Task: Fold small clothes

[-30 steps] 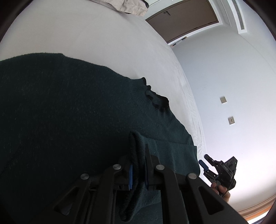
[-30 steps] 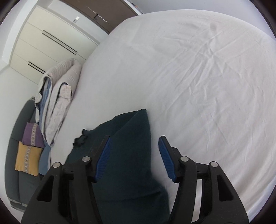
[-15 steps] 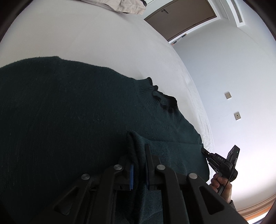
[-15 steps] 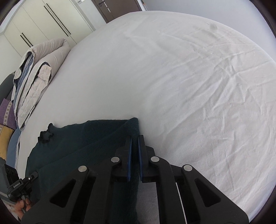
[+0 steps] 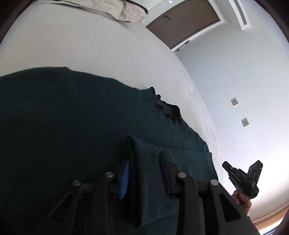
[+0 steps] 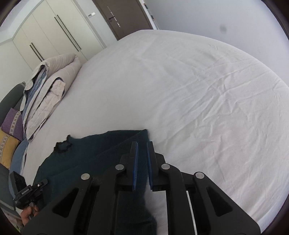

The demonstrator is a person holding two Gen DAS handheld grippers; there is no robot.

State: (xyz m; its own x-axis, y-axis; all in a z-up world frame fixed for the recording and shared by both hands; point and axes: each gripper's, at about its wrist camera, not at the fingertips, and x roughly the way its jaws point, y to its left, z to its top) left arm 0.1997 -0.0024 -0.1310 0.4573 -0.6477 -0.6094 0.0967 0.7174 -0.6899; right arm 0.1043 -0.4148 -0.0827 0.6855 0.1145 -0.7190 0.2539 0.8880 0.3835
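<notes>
While the dark green knitted sweater (image 5: pixel 75 126) lies spread on the white bed sheet (image 6: pixel 189 94), its ruffled collar (image 5: pixel 166 110) points toward the far side of the bed and a sleeve is folded across its near part. In the left wrist view, the left gripper (image 5: pixel 144 171) stands with its jaws parted; a ridge of the folded sleeve lies between them, against the blue pad of the left finger and apart from the right finger. In the right wrist view, the right gripper (image 6: pixel 142 162) has its jaws narrowly parted over the sweater's right edge, with dark fabric in the slit between the blue pads; whether the pads press it cannot be told. Each gripper appears small in the other's view, held in a hand at the near edge of the bed. A folded beige quilt (image 6: pixel 48 86) rests at the far left of the bed, beside patterned cushions (image 6: pixel 9 133). Beyond stand cream wardrobe doors (image 6: pixel 50 34) and a brown door (image 6: pixel 124 16).
</notes>
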